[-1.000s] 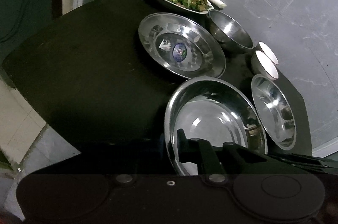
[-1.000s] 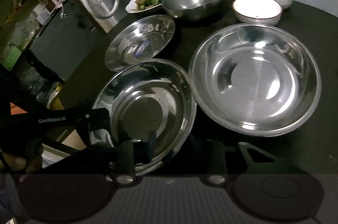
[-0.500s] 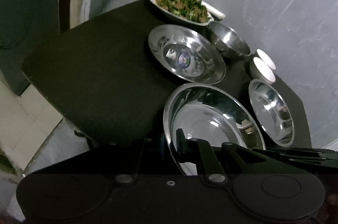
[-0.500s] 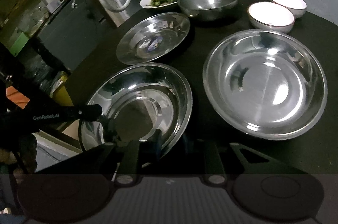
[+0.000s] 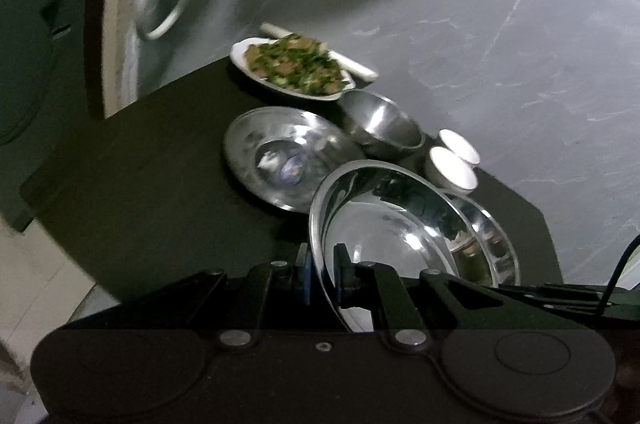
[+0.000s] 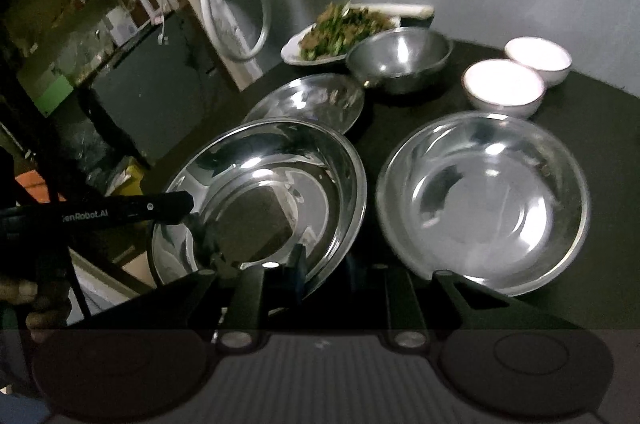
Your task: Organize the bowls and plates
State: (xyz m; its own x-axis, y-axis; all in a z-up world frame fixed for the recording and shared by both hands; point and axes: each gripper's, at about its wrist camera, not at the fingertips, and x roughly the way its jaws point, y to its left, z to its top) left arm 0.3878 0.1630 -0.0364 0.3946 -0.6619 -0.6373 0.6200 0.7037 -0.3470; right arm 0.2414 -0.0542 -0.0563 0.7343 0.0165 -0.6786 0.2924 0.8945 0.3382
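Right wrist only: shelf clutter (image 6: 60, 23).
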